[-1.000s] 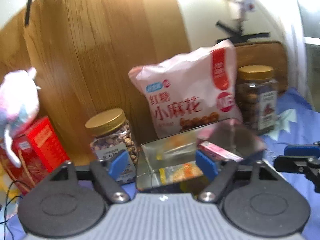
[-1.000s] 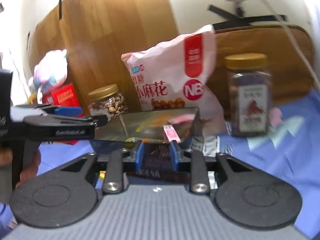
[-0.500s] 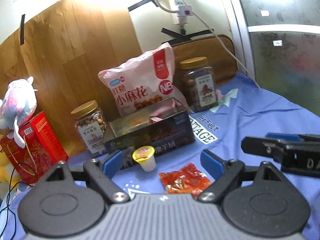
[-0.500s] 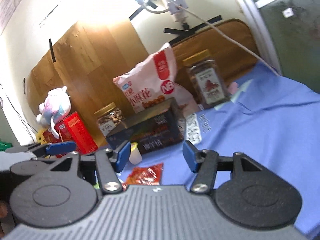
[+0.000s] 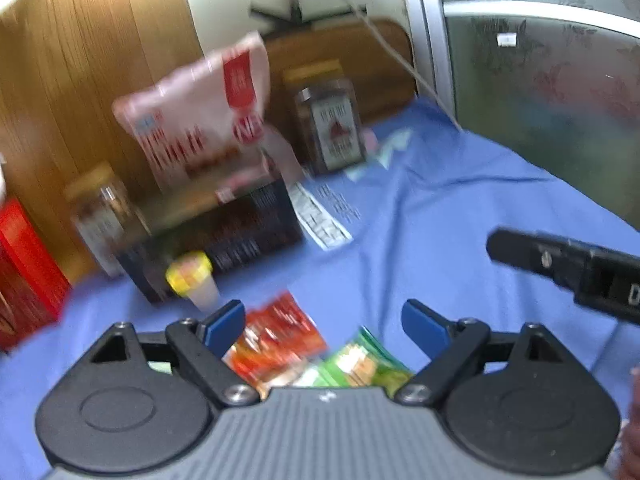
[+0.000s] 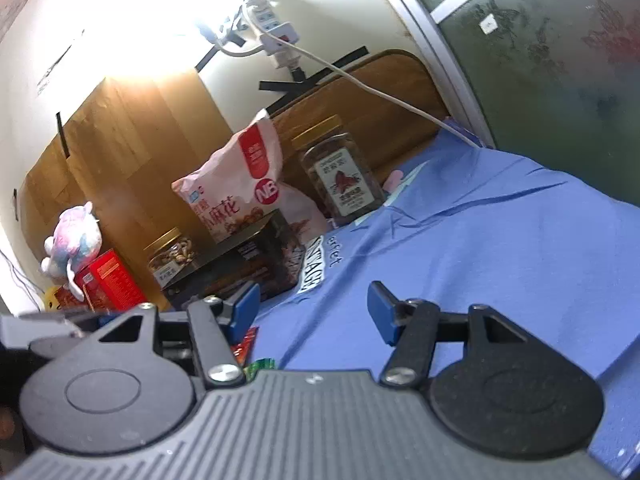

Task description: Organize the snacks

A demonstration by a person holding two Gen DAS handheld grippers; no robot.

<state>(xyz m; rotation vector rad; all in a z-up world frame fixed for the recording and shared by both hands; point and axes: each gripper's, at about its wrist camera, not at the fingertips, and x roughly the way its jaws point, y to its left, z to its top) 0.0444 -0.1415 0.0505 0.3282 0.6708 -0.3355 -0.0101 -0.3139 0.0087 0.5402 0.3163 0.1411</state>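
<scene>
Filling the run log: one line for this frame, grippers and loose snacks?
left gripper: open, empty | right gripper: just opened, empty | loose on cloth: jelly cup, red packet, green packet | dark box: behind them

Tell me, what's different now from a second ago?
Both grippers have pulled back from the dark open snack box. The right gripper, whose jaws pinched a dark packet over the box, has just opened and is empty. The left gripper, open and empty, now hangs over a red-orange sachet and a green sachet. The pink snack bag and jars haven't moved.
</scene>
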